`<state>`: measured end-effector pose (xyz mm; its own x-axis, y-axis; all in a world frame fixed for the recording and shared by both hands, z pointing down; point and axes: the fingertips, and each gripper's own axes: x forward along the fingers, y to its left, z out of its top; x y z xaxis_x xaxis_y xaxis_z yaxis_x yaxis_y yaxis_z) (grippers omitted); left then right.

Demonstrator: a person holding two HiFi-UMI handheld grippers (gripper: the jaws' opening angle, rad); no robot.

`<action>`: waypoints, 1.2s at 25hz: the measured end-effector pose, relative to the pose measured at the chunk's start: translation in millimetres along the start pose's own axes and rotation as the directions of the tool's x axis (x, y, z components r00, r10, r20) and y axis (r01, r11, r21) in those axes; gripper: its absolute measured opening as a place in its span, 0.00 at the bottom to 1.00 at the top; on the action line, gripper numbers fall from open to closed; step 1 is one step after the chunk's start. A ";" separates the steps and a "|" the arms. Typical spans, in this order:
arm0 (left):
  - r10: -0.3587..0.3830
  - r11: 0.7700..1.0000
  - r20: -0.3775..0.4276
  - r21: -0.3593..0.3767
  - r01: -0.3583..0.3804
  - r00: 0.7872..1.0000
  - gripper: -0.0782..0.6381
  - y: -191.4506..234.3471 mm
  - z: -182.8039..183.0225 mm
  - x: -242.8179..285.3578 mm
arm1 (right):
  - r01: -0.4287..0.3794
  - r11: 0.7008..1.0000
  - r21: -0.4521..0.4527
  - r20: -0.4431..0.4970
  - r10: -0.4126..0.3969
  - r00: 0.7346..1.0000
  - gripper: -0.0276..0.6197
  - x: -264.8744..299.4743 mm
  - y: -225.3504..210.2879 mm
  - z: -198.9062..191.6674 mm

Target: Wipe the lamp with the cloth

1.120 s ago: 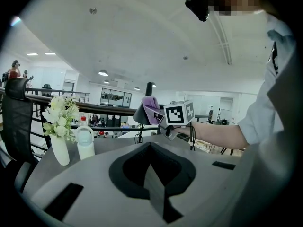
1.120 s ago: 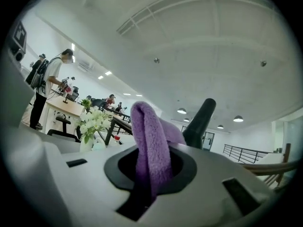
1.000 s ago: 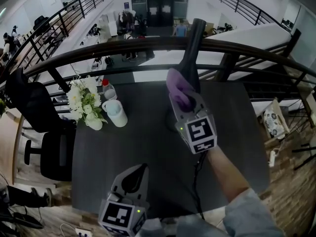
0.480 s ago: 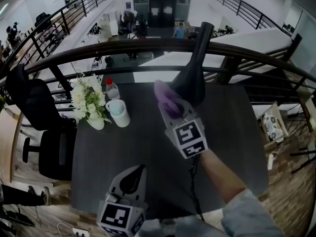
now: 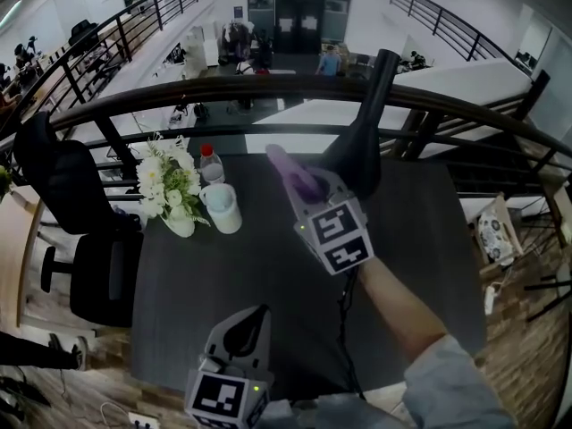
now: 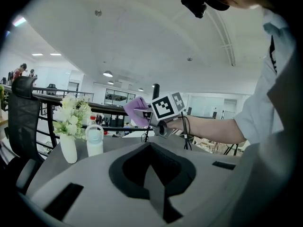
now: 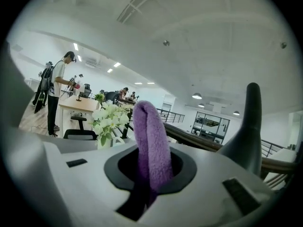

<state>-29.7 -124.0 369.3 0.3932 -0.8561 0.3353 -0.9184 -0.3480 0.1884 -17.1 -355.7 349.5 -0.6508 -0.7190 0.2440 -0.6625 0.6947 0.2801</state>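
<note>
The black lamp (image 5: 362,146) stands at the far side of the dark table (image 5: 232,266), its neck rising past the railing. My right gripper (image 5: 306,184) is shut on a purple cloth (image 5: 293,170), held in the air just left of the lamp's flared base. In the right gripper view the cloth (image 7: 151,141) sticks up between the jaws and the lamp (image 7: 246,136) stands apart at the right. My left gripper (image 5: 248,329) hovers low at the table's near edge, shut with nothing in it. The left gripper view shows the cloth (image 6: 136,111) and lamp pole (image 6: 155,91).
A vase of white flowers (image 5: 170,186), a white mug (image 5: 221,208) and a red-capped bottle (image 5: 211,164) stand at the table's far left. A dark railing (image 5: 268,88) runs behind the table. A black office chair (image 5: 63,204) is at the left.
My right gripper has carried the cloth to the left, off the lamp's neck and base. The left gripper has hardly moved.
</note>
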 end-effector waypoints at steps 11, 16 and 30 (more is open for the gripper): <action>-0.041 0.999 -0.013 0.002 0.041 0.999 0.11 -7.6 2.9 16.9 | 0.177 0.954 -0.243 -0.092 -0.204 0.975 0.12 -0.7 -60.9 -4.3; -0.054 0.998 -0.007 0.011 0.054 0.998 0.11 -13.2 4.9 21.9 | 0.244 0.915 -0.322 -0.074 -0.281 0.957 0.12 -12.0 -86.4 0.4; -0.076 0.997 0.006 0.028 0.076 0.997 0.11 -35.7 13.9 31.7 | 0.348 0.891 -0.292 0.072 -0.342 0.937 0.12 -51.9 -133.5 23.9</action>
<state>15.0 -144.0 360.4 0.4620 -0.8294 0.3141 -0.8866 -0.4230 0.1871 96.3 -410.7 277.3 -0.4096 -0.9098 0.0661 -0.7085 0.3630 0.6052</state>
